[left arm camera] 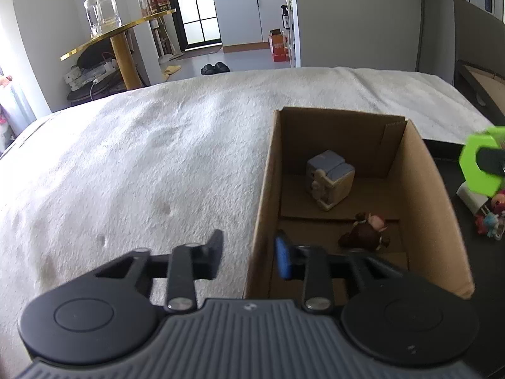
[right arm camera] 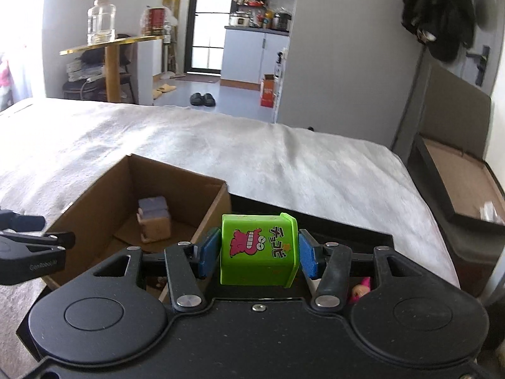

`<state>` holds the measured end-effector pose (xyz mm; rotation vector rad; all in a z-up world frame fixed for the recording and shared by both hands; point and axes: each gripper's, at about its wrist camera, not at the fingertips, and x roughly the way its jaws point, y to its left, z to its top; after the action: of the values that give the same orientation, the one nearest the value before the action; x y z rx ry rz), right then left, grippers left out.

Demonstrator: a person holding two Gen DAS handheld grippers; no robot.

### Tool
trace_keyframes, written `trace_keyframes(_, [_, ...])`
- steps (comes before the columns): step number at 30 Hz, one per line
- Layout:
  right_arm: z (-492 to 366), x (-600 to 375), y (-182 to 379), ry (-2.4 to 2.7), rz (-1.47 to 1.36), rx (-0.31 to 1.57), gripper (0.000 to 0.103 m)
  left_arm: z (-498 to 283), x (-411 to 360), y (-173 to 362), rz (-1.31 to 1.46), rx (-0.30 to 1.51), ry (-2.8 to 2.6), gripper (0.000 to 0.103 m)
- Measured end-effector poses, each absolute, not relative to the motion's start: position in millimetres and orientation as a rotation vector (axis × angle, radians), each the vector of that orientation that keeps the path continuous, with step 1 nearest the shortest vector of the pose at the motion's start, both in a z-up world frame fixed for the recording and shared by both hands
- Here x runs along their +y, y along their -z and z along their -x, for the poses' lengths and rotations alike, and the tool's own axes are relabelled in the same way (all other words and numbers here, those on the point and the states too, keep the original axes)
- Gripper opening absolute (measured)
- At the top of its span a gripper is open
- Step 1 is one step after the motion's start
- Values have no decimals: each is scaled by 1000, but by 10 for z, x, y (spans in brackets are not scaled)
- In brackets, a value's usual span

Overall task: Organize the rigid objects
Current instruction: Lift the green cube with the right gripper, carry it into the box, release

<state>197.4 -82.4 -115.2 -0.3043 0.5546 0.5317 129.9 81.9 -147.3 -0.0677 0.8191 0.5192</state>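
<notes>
An open cardboard box [left arm camera: 419, 189] stands on the white bed cover. Inside it lie a grey-blue and beige block toy [left arm camera: 329, 183] and a brown figure with a pink part [left arm camera: 366, 233]. My left gripper [left arm camera: 249, 252] straddles the box's near left wall, one finger outside over the bed and the blue pad inside. A gap shows between the outer finger and the wall. My right gripper [right arm camera: 258, 252] is shut on a green box printed with a pink cartoon crocodile [right arm camera: 258, 246], held just right of the cardboard box [right arm camera: 217, 202]. From the left wrist, the green box [left arm camera: 479, 164] appears at the right edge.
A black tray [right arm camera: 347, 230] sits right of the cardboard box with several small colourful toys [left arm camera: 490, 218] and a white cube [left arm camera: 470, 199]. A pink toy [right arm camera: 359, 290] peeks under my right gripper. The white cover [left arm camera: 142, 164] spreads left and beyond. Far off stands a gold table.
</notes>
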Motion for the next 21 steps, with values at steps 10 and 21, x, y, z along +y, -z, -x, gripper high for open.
trace_keyframes(10, [-1839,-461,1148,-633,340,485,51,-1236,838,1464,100,804,-490,12])
trace_keyframes(21, [-1741,-236,1201,-704,386,450,49,-1224,876,1459,121,802,-484,12])
